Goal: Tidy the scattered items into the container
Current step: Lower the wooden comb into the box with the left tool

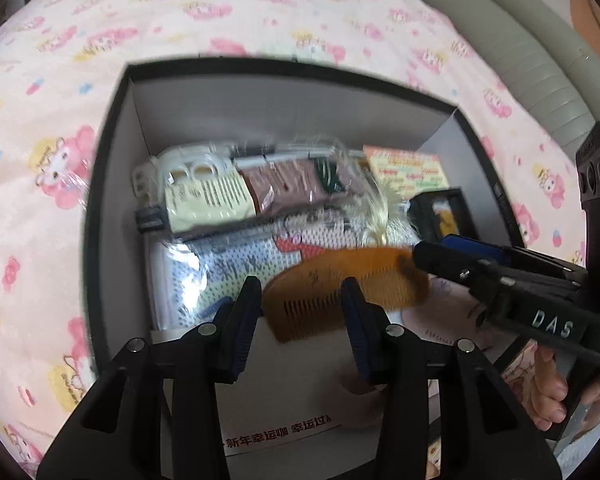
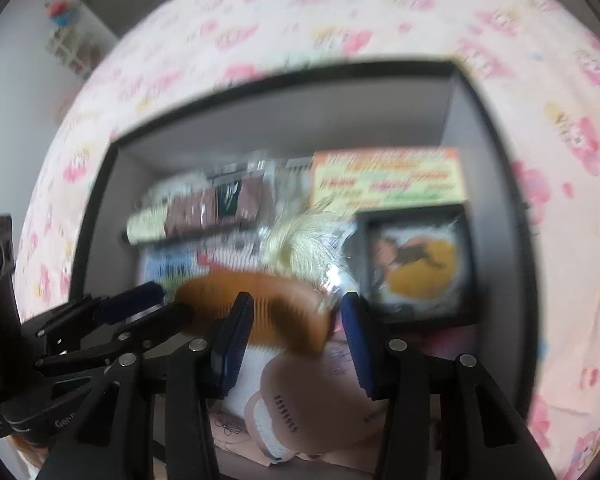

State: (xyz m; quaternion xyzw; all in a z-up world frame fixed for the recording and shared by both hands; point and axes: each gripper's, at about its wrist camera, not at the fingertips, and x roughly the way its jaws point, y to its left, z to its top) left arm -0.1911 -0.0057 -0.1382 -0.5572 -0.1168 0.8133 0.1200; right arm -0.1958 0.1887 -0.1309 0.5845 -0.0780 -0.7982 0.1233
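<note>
A black-rimmed box [image 1: 112,128] with grey inner walls sits on a pink patterned bedspread and holds several items. An orange-brown wooden comb [image 1: 340,280] hangs over the box's near part, blurred by motion. In the left wrist view my left gripper [image 1: 302,292] is open, its fingers either side of the comb. My right gripper [image 1: 424,250] comes in from the right, tip at the comb's right end. In the right wrist view my right gripper [image 2: 296,312] stands open over the comb [image 2: 260,304], and my left gripper [image 2: 156,300] reaches the comb's left end; its grip is unclear.
The box holds a bagged brown and cream packet [image 1: 236,192], a white patterned bag [image 1: 228,268], a yellow and orange card [image 2: 388,178], a black framed picture [image 2: 416,268], a blond tuft [image 2: 300,240] and a beige plush [image 2: 312,400]. A grey cushioned seat [image 1: 512,32] lies right.
</note>
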